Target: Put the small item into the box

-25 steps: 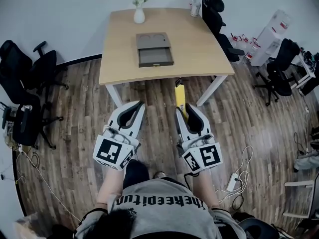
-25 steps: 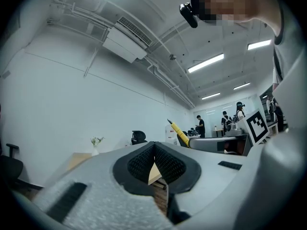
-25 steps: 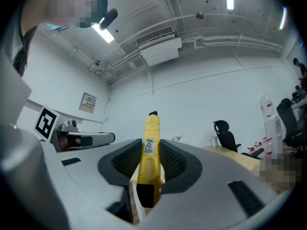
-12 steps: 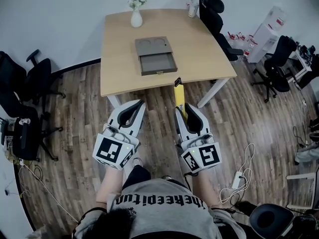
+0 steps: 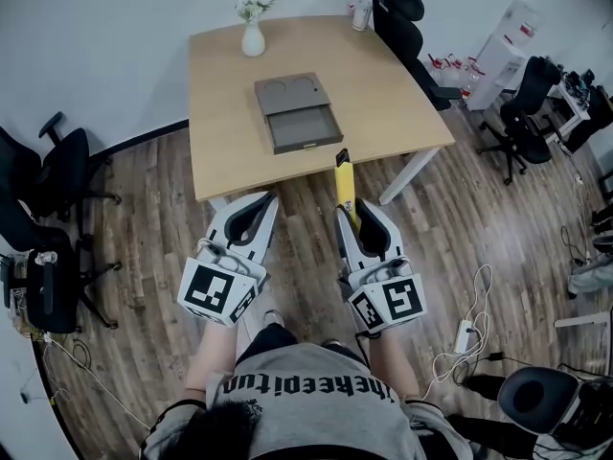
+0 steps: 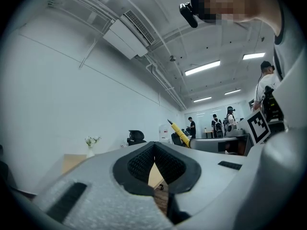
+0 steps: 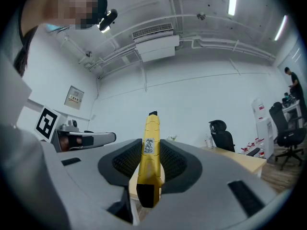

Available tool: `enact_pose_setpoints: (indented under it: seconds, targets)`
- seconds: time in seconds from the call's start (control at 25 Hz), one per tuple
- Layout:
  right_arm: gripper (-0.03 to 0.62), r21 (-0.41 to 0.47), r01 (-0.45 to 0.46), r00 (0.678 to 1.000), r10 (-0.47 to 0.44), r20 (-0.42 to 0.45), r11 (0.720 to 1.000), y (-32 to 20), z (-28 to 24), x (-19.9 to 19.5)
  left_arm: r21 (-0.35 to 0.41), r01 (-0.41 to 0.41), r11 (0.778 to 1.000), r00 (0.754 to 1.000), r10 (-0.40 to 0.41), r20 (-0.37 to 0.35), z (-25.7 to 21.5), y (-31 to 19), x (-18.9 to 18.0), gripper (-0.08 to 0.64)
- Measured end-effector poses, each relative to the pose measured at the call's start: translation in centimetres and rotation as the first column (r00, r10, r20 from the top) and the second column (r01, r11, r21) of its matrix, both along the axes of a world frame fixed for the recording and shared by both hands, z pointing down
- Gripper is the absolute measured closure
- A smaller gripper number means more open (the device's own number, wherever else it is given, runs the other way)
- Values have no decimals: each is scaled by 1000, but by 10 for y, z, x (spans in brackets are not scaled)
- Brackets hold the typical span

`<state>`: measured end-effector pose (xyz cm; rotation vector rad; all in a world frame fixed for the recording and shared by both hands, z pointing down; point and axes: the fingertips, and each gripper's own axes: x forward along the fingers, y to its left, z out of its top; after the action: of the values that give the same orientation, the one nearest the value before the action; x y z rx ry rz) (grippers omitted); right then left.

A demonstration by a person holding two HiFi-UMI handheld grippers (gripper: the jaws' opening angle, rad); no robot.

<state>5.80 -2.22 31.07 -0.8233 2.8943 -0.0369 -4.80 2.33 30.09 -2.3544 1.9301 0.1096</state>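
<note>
Closer than a second ago, the table (image 5: pixel 393 94) carries the open box (image 5: pixel 297 123) ahead and slightly left of the right gripper (image 5: pixel 351 211), well apart. That gripper clamps the yellow item (image 5: pixel 344 182), its long axis pointing straight ahead, black tip toward the table. The left gripper (image 5: pixel 266 202) is closed on nothing.

White vase (image 5: pixel 253 39) at table (image 5: pixel 402 94) far edge; black chairs (image 5: pixel 65 161) on wood floor (image 5: pixel 498 228).

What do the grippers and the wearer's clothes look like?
The left gripper and right gripper have white shells, black ribbed pads, each with a cube of black-and-white square markers. The person wears a grey shirt with black lettering.
</note>
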Motion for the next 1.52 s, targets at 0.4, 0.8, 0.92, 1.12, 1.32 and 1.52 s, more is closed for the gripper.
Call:
enact_pose_setpoints:
  seconds: [0.4,0.8,0.92,1.12,1.32,1.52]
  targets:
    - [471,8,-62,998,62,1,998,2,-1,-22,10,-53,999,999,53,-1,-1,-4,-27,545]
    - [471,7,-106,994,106,0,994,10,5,-34,10,-88,996,996,88,-3,5,1,-42,545]
    - [471,5,-107,994,107,-4,994,10,6,-37,4,-89,996,996,89,-7,8,0,-45,545]
    - [471,-1,-106,994,106,-10,994,0,8,-41,-11,-89,996,996,89,-16,13,-9,-50,545]
    - [471,-7,-95,995,95,-9,995,-20,10,-48,-14,-76,997,997,76,-11,13,-26,-56,545]
    - [471,3,-72,997,72,-6,997,-47,6,-60,-11,-53,999,999,53,-8,11,-51,-68,545]
